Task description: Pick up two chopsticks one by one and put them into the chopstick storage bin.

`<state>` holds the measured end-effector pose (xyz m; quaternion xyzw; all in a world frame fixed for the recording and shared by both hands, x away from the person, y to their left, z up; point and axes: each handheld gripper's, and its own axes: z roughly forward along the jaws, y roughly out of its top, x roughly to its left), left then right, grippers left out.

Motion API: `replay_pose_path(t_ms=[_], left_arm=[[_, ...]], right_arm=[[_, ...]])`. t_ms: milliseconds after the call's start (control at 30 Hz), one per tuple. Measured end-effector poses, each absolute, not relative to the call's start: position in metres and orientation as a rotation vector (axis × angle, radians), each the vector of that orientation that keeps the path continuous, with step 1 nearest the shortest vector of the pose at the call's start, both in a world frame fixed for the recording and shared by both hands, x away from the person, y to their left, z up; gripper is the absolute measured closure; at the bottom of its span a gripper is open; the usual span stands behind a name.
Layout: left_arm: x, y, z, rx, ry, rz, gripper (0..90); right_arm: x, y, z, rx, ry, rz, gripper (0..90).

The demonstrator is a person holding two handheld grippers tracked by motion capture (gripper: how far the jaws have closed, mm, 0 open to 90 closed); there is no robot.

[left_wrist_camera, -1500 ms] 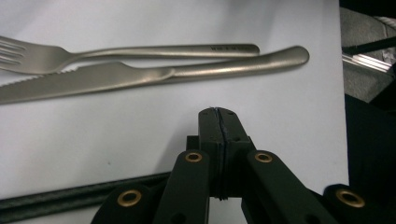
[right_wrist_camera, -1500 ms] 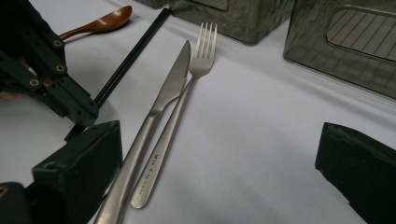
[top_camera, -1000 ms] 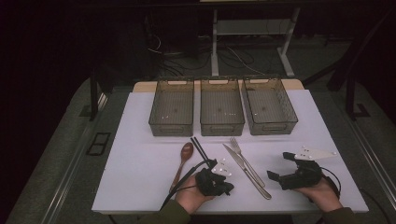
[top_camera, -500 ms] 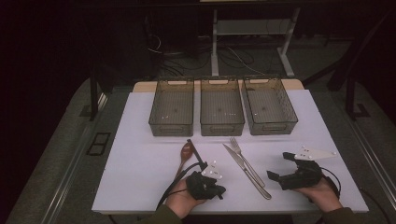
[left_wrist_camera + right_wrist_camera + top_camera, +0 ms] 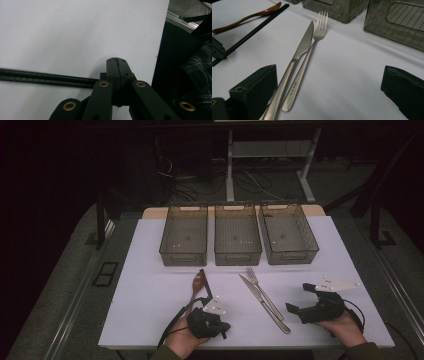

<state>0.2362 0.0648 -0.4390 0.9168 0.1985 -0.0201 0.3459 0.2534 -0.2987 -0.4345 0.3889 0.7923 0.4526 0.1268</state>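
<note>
My left gripper (image 5: 206, 319) sits near the table's front edge, jaws pressed together (image 5: 116, 62). A pair of black chopsticks (image 5: 204, 282) runs from it toward the bins, and their near ends (image 5: 50, 78) reach into the jaws' side, where they look pinched. A brown wooden spoon (image 5: 196, 287) lies just left of the chopsticks. A steel knife (image 5: 262, 302) and fork (image 5: 261, 289) lie side by side at centre. My right gripper (image 5: 299, 298) rests at the front right, open, its jaws (image 5: 329, 100) standing on either side of the knife (image 5: 294, 57) and fork (image 5: 312, 47) handles without touching them.
Three see-through smoky bins (image 5: 237, 237) stand in a row at the back of the white table (image 5: 145, 285). The table's front edge lies close behind both hands. A cable (image 5: 170, 332) trails from the left gripper over the front edge.
My left hand has slid left and toward the front edge, and the chopsticks' near ends have swung left with it. The right hand has stayed still.
</note>
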Motion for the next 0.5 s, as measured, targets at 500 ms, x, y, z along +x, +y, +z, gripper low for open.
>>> replay_pose_path(t_ms=[500], left_arm=[[0.231,0.087,-0.434,2.375,0.578,-0.010,86.3]], right_arm=[[0.253,-0.298,-0.435,1.136,2.308,1.310,0.2]])
